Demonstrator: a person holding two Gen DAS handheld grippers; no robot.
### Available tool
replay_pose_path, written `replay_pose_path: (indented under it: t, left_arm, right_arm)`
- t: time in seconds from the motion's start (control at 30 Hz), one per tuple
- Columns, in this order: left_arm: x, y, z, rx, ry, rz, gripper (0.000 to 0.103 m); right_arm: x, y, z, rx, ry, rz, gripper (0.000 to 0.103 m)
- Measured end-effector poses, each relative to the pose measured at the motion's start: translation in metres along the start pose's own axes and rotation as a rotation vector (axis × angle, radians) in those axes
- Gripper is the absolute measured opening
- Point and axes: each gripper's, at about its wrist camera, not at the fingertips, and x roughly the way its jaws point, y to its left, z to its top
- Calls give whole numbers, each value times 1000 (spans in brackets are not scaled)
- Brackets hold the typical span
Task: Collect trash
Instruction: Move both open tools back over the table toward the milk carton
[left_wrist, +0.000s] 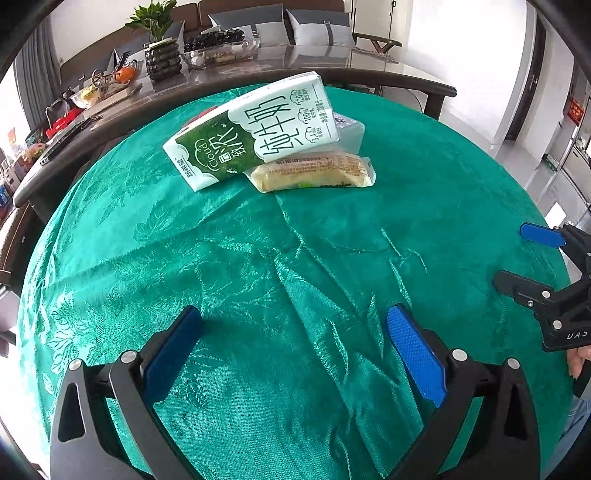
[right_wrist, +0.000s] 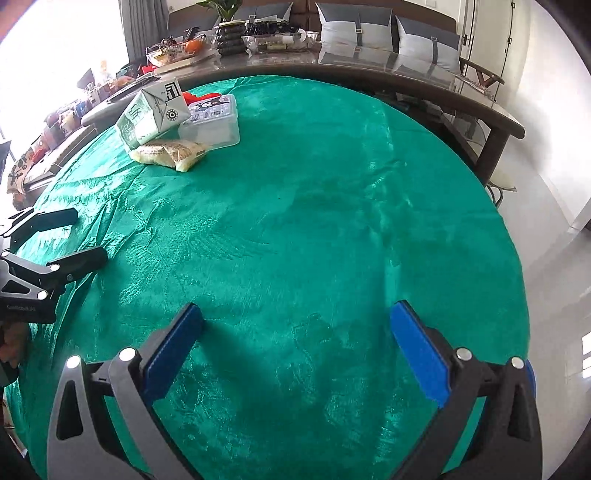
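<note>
A green and white milk carton (left_wrist: 255, 129) lies tilted at the far side of the green tablecloth (left_wrist: 258, 277), leaning on a clear plastic box (left_wrist: 351, 131). A wrapped yellowish snack (left_wrist: 314, 172) lies in front of the carton. The right wrist view shows the same carton (right_wrist: 151, 116), snack (right_wrist: 171, 151) and clear box (right_wrist: 212, 123) at far left. My left gripper (left_wrist: 293, 319) is open, well short of the pile, holding nothing. Open and empty as well, my right gripper (right_wrist: 295, 317) hovers over bare cloth (right_wrist: 314, 221), and it also shows at the right edge (left_wrist: 517, 254).
A long dark table (left_wrist: 332, 70) stands behind the round one, with a potted plant (left_wrist: 159, 40), fruit bowls and clutter. Grey cushions (right_wrist: 369, 26) line a sofa at the back. The floor (right_wrist: 554, 258) drops away to the right. A hand (left_wrist: 580, 360) holds the right gripper.
</note>
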Motion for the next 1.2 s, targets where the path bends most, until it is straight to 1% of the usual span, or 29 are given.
replay_pose_path:
  t: [0.97, 1.1, 1.17, 1.2]
  left_arm:
    - [1, 0, 0, 0, 0, -1, 99]
    - [0, -2, 1, -4, 1, 13, 99]
    - [-2, -1, -1, 3, 3, 5, 99]
    - [-3, -1, -4, 26, 8, -9, 99]
  right_arm:
    - [1, 0, 1, -1, 1, 1, 98]
    - [1, 0, 1, -1, 1, 1, 98]
    - [1, 0, 1, -1, 1, 1, 98]
    - [1, 0, 1, -1, 1, 0, 98]
